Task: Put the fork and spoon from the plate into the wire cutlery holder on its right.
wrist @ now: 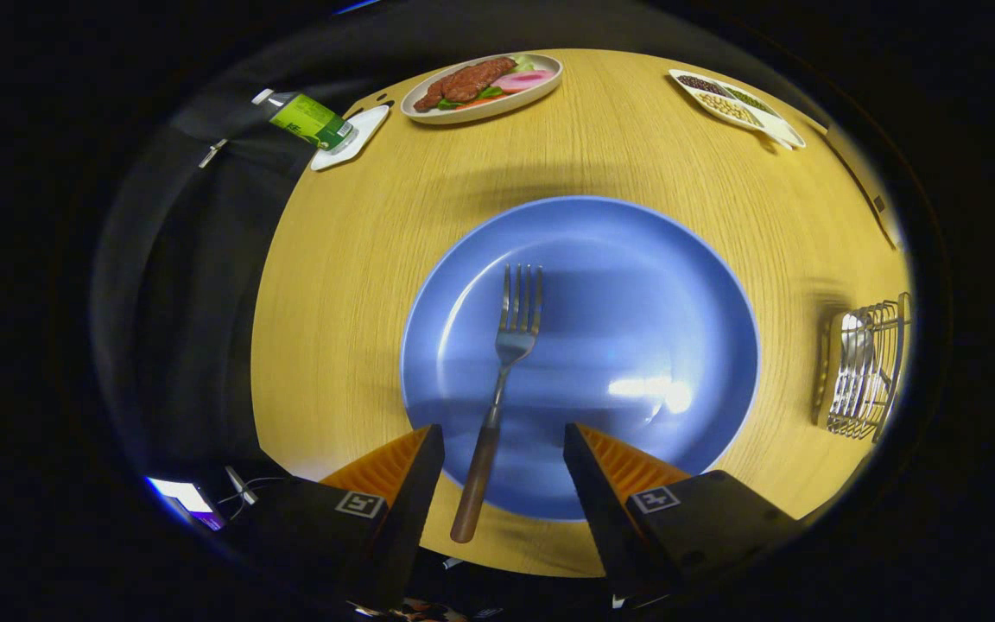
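Fork [506, 363] on plate [636, 285] | handle between spread tool [503, 442] fingers

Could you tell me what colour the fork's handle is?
Brown, seen in the gripper view: fork.

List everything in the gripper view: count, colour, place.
table: 1, light wood, under everything
plate: 1, blue, just ahead of the fingers
fork: 1, metal with brown handle, on the plate, handle lying between the fingers and over the near rim
wire cutlery holder: 1, metal, right of the plate, something silvery already inside; cannot tell what
food dish: 1, pale oval with meat and greens, beyond the plate
divided tray: 1, white with beans, far right
bottle: 1, green label, on a white coaster, far left
gripper: 1, fingers open, straddling the fork handle without touching it
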The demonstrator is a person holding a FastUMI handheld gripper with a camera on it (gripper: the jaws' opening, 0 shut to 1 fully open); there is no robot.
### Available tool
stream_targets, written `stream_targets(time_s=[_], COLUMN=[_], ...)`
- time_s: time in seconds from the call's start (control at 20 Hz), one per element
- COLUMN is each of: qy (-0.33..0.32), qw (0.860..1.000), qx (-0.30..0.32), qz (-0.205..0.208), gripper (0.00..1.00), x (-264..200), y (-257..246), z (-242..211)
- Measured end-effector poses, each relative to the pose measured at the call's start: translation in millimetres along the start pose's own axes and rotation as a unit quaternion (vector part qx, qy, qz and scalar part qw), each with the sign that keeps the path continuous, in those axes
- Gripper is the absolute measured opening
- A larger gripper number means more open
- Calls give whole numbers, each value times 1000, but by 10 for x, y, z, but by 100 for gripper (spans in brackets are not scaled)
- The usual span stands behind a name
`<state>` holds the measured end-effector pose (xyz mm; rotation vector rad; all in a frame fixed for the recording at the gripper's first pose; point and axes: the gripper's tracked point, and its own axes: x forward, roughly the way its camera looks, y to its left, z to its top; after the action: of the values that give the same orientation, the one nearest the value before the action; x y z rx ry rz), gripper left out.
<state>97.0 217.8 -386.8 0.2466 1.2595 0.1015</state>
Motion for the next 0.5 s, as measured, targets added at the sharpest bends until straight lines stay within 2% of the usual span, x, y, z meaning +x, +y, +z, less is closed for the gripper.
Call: stream_targets(time_s=[0.05, 0.2, 0.25, 0.4, 0.45, 0.5], qy=[8, 3, 6, 15, 16, 15], qw=[1000, 1000, 1000, 1000, 1000, 1000], qx=[2, 13, 15, 13, 13, 10], qz=[-5, -5, -9, -12, -10, -7], gripper=[75, 69, 58, 42, 29, 24], x=[47, 42, 57, 133, 131, 122], y=[-3, 17, 2, -24, -15, 0], z=[-36, 15, 5, -47, -67, -69])
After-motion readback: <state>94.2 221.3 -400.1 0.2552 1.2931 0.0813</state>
